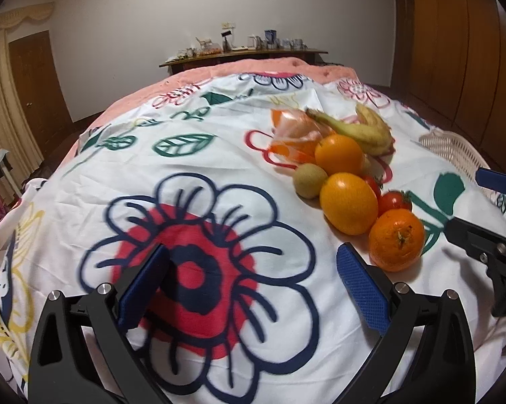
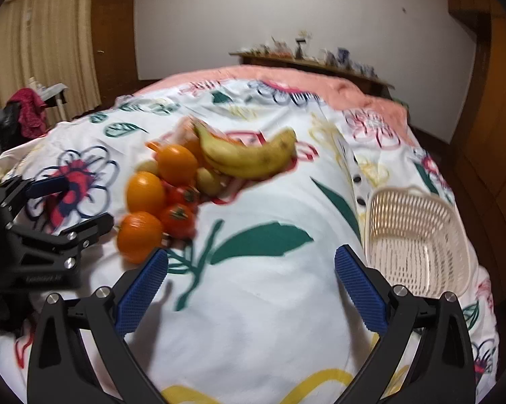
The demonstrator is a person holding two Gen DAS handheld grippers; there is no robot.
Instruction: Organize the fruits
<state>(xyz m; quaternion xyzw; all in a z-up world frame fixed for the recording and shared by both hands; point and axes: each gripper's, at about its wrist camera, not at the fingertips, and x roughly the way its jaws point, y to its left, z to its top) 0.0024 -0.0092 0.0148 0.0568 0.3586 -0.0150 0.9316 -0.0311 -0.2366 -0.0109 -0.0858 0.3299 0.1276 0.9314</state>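
A pile of fruit lies on a flowered sheet over a bed: bananas, several oranges, tomatoes, a kiwi and an orange plastic bag. A cream plastic basket stands empty to the right of the pile. My left gripper is open over the big red flower, left of the nearest orange. My right gripper is open over bare sheet between the fruit and the basket. Neither holds anything.
Wooden wardrobe doors rise along the right of the bed. A shelf of small items runs behind the bed head. Curtains, a door and a small table with red cloth are at the left.
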